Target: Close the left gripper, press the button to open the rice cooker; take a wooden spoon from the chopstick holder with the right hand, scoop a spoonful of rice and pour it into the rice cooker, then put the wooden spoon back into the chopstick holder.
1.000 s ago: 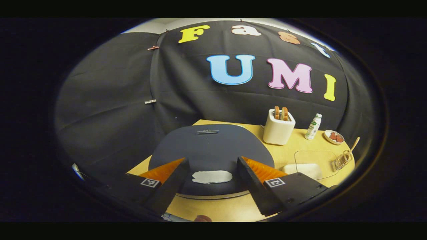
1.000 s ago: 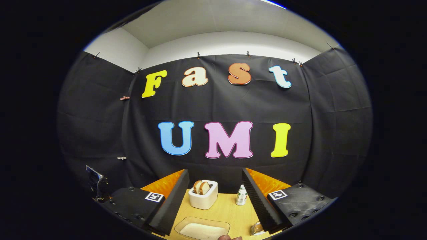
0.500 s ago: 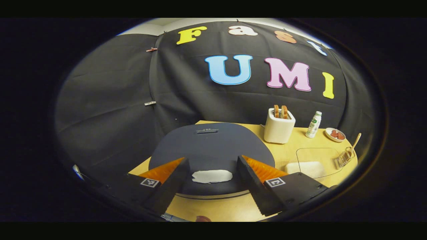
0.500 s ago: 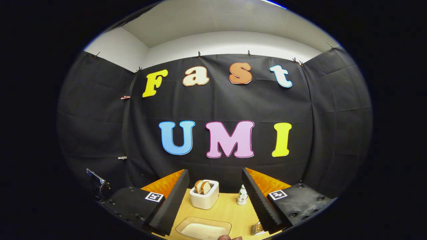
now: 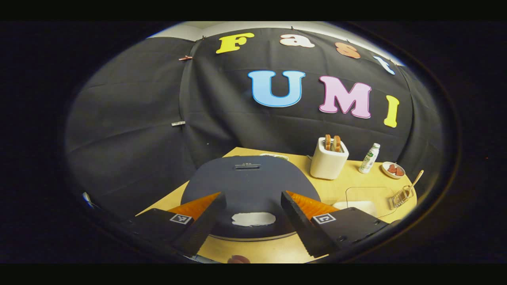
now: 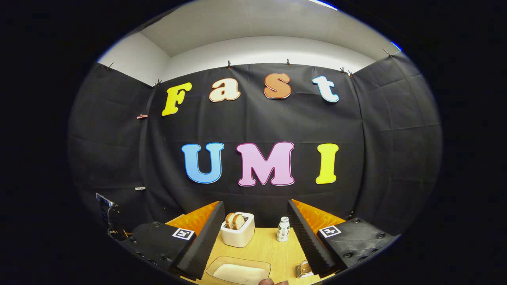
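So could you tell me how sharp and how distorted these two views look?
Left gripper view: strong fisheye bend, table edge curved, rice cooker lid sharp, dim toward the rim. Right gripper view: evenly lit, toaster crisp, wall seams bowed.

On my left gripper view, a white toaster point(image 5: 328, 163) stands upright on the wooden table point(image 5: 340, 184) with two slices of toast point(image 5: 332, 142) in its slots — a small white bottle point(image 5: 368, 158) stands just right of it, and a small dish point(image 5: 392, 170) with red pieces lies beyond that. My right gripper view shows the same toaster point(image 6: 237, 234) and bottle point(image 6: 283, 229) apart from each other, both upright — a clipped device point(image 6: 103, 201) sits at far left by the cloth.
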